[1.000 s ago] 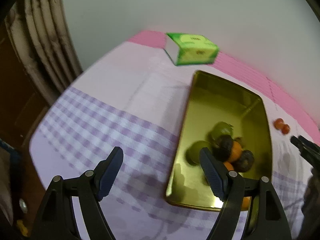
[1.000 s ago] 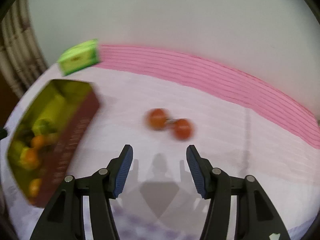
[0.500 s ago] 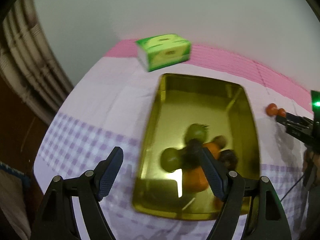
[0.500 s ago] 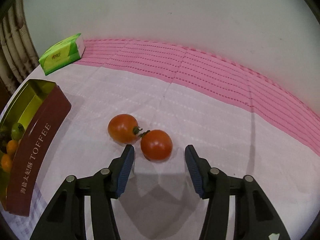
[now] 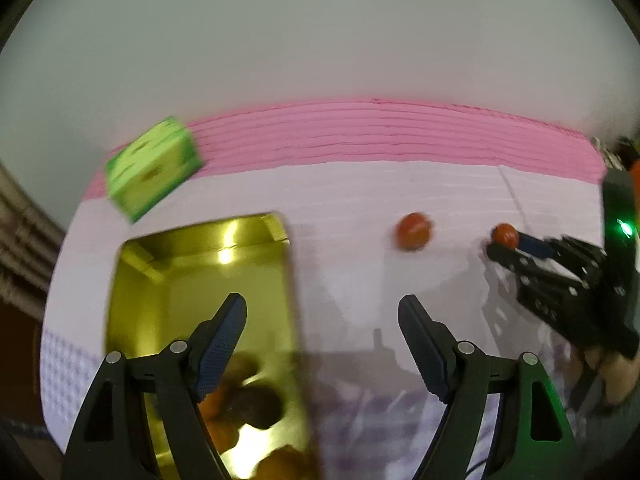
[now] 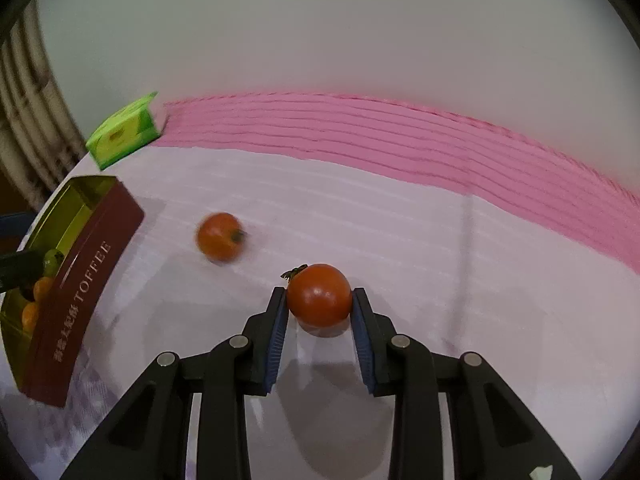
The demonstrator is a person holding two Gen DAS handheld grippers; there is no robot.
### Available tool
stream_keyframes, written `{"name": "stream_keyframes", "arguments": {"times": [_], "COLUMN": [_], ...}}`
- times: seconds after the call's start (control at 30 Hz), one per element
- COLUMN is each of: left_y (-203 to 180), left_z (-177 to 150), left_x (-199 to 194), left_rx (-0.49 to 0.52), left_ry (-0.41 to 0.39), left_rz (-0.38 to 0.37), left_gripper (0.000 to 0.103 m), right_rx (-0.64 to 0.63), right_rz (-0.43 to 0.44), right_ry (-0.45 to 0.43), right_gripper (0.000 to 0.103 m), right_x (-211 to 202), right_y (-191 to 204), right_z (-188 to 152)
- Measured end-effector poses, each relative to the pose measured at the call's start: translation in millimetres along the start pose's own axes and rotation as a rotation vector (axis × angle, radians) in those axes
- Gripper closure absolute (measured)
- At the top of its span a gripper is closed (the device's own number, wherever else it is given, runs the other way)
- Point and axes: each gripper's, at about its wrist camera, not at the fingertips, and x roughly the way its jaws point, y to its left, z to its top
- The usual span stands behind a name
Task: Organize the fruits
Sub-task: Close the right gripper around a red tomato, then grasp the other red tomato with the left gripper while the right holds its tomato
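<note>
Two red tomatoes lie on the pale cloth. My right gripper (image 6: 319,292) is closing its jaws on the nearer tomato (image 6: 318,306), and both blue pads touch its sides. The other tomato (image 6: 220,241) sits blurred to the left, apart from it. In the left wrist view the loose tomato (image 5: 414,231) is ahead and the held tomato (image 5: 505,235) shows at the tip of the right gripper (image 5: 500,242). My left gripper (image 5: 322,308) stands open and empty over the right rim of the gold tin (image 5: 132,280), which holds oranges and dark fruits (image 5: 256,400).
The tin's brown side wall (image 6: 96,240) reads TOFFEE and stands left of the tomatoes. A green tissue box (image 5: 152,168) sits at the back left by the pink band of cloth (image 6: 400,148). A white wall rises behind. Part of a hand (image 5: 616,376) holds the right gripper.
My right gripper moved forward and closed around the right tomato; the left tomato rolled away to the left. My left gripper swung right, from over the tin towards the tomatoes.
</note>
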Motion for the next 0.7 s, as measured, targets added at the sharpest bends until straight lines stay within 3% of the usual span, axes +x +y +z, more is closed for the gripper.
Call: {"name": "stream_keyframes", "arguments": {"times": [0.2, 0.43, 0.57, 0.7], "left_y": [-36.1, -53.5, -62.4, -74.4], "left_z": [28.3, 41.3, 43.8, 47.8], "left_x": [33.5, 70.2, 79.4, 91.4], "left_rx": [0.017, 0.005, 0.021, 0.065], "left_ry": [0.019, 0.072, 0.078, 0.085], "left_rz": [-0.069, -0.061, -0.061, -0.034], "left_gripper": [0.024, 0.025, 0.028, 0.041], "right_rx": [0.051, 0.041, 0.037, 0.029], "right_rz": [-0.048, -0.071, -0.085, -0.092], "right_ry": [0.011, -0.006, -0.029, -0.043], "right_gripper": [0.074, 0.072, 0.071, 0.071], "right_x": [-18.1, -12.7, -12.6, -13.8], "right_y": [-34.4, -34.1, -31.8, -30.3], "right_z": [-29.0, -36.9, -39.1, -39.9]}}
